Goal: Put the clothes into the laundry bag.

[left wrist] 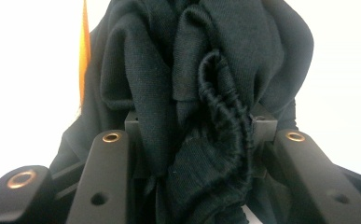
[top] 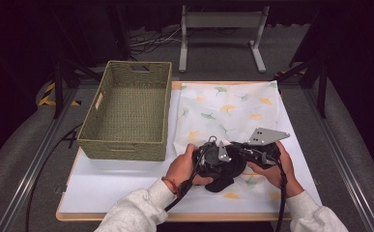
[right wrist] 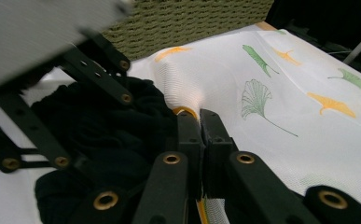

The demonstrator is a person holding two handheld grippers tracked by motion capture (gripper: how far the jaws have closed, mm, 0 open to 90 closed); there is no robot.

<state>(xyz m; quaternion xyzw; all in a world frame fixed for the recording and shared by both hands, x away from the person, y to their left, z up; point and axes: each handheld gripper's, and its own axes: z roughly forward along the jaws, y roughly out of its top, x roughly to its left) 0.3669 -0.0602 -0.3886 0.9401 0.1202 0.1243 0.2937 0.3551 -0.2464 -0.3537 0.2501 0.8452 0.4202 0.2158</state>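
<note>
A black garment [top: 222,181] lies bunched on a white cloth printed with ginkgo leaves [top: 228,108] at the table's front. My left gripper [top: 212,159] is shut on it; in the left gripper view a thick fold of the black garment [left wrist: 225,42] fills the space between the jaws of my left gripper [left wrist: 197,128]. My right gripper [top: 230,151] meets it from the right. In the right gripper view my right gripper [right wrist: 199,122] is shut on a raised ridge of the printed cloth [right wrist: 285,93], right beside the black garment [right wrist: 99,126] and the left gripper's linkage [right wrist: 99,74].
A green woven basket [top: 126,145] stands on the left half of the white board [top: 117,183], touching the cloth's left edge. The basket wall [right wrist: 183,23] rises just behind the grippers. A grey metal stand [top: 221,21] is on the floor beyond the table.
</note>
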